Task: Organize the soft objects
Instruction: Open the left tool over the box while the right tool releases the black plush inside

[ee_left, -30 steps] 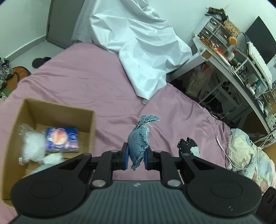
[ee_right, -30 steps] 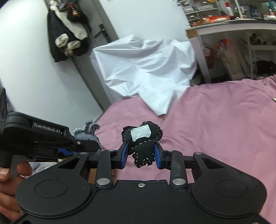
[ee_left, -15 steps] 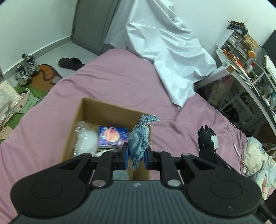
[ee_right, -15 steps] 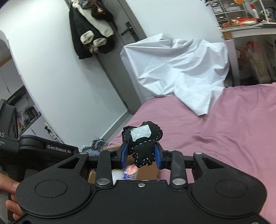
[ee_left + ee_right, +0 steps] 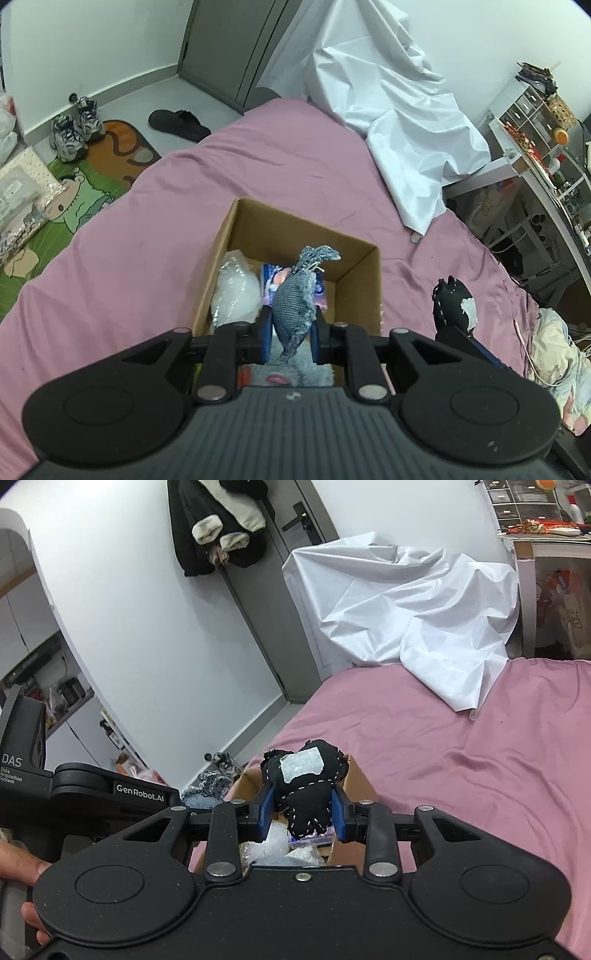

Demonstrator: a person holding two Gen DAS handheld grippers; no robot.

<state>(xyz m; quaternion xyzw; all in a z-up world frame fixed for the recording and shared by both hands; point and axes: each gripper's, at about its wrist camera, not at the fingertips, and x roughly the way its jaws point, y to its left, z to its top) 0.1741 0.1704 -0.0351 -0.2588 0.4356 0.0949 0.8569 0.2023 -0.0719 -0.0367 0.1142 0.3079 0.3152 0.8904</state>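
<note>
denim-blue stuffed toy (image 5: pixel 293 308) still clamped in left gripper (image 5: pixel 290 338) jaws, now over open brown cardboard box (image 5: pixel 364 258) on pink bed (image 5: pixel 122 236); black stitched plush (image 5: pixel 308 790) still pinched in right gripper (image 5: pixel 301 814), brought beside box.

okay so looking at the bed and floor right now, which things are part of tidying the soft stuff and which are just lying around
Part of the job:
denim stuffed toy in left gripper
black stuffed toy in right gripper
cardboard box

Lying about:
white sheet
sneakers
black slipper
cartoon floor mat
</note>
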